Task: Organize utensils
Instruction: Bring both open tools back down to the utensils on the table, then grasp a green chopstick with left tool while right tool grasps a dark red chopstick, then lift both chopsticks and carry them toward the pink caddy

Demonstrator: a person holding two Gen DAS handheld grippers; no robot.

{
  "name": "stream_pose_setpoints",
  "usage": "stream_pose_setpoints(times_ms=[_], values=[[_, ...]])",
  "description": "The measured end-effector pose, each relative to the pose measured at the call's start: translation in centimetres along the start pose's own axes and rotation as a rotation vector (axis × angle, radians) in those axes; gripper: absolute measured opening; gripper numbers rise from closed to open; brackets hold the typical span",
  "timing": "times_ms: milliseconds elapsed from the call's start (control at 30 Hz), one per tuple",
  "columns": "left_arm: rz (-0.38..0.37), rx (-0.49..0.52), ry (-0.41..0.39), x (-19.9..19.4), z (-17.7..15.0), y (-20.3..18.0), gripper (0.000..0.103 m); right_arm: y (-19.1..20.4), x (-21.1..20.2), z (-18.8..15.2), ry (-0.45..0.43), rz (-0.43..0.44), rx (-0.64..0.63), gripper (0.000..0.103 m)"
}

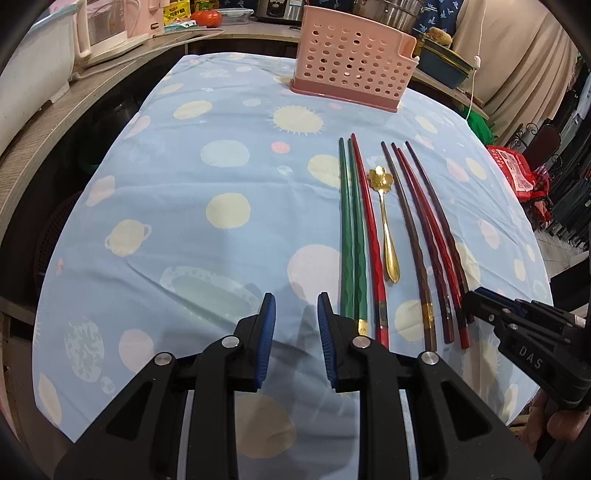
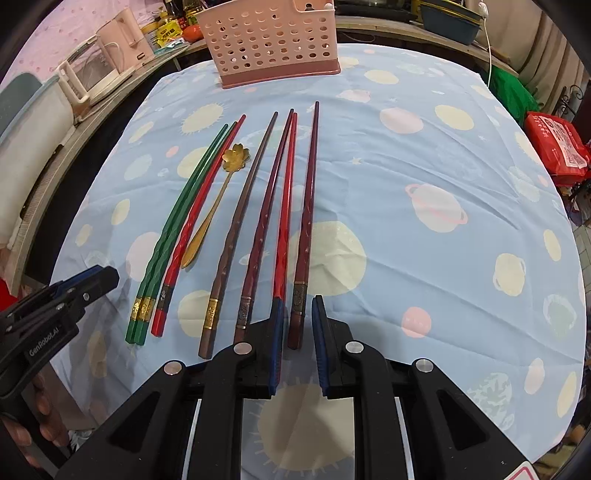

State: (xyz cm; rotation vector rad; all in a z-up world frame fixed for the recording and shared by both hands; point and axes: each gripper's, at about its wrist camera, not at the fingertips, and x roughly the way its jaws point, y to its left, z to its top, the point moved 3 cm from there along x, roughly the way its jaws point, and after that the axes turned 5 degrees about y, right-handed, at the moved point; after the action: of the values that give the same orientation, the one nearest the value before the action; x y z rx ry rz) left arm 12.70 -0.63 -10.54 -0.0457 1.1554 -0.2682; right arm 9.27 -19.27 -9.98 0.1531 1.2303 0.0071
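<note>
Several chopsticks lie side by side on the blue planet-print cloth: two green ones (image 1: 349,236) (image 2: 177,229), a red one (image 1: 369,236) (image 2: 201,221), a brown one (image 2: 240,229), and dark red ones (image 2: 306,221) (image 1: 432,236). A gold flower spoon (image 1: 386,221) (image 2: 214,206) lies among them. A pink perforated holder (image 1: 351,70) (image 2: 273,40) stands at the far end. My left gripper (image 1: 295,306) is open and empty, left of the green chopsticks. My right gripper (image 2: 298,306) is open, its jaws on either side of the rightmost dark chopstick's near end.
A counter (image 1: 40,129) runs along the left with a white kettle (image 2: 107,59) and food packets. A teal tub (image 2: 450,18) sits behind the table. A red bag (image 2: 557,147) is at the right, beyond the table edge.
</note>
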Motion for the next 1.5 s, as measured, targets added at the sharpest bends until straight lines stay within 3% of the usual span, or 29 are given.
stream_pose_setpoints(times_ms=[1000,1067,1167,1500], values=[[-0.018,0.069,0.027,1.0,-2.2,-2.5,0.022,-0.4,0.5,-0.8,-0.010,0.001,-0.009,0.015],[-0.027,0.070,0.030,1.0,-2.2,-2.5,0.013,-0.4,0.5,-0.8,-0.012,0.000,-0.011,0.014],[-0.047,0.066,0.038,1.0,-2.3,-2.6,0.007,-0.4,0.5,-0.9,-0.012,0.008,-0.006,0.008],[-0.080,0.057,0.015,-0.9,-2.7,-2.7,0.007,-0.6,-0.9,-1.9,-0.034,0.021,-0.003,0.007]])
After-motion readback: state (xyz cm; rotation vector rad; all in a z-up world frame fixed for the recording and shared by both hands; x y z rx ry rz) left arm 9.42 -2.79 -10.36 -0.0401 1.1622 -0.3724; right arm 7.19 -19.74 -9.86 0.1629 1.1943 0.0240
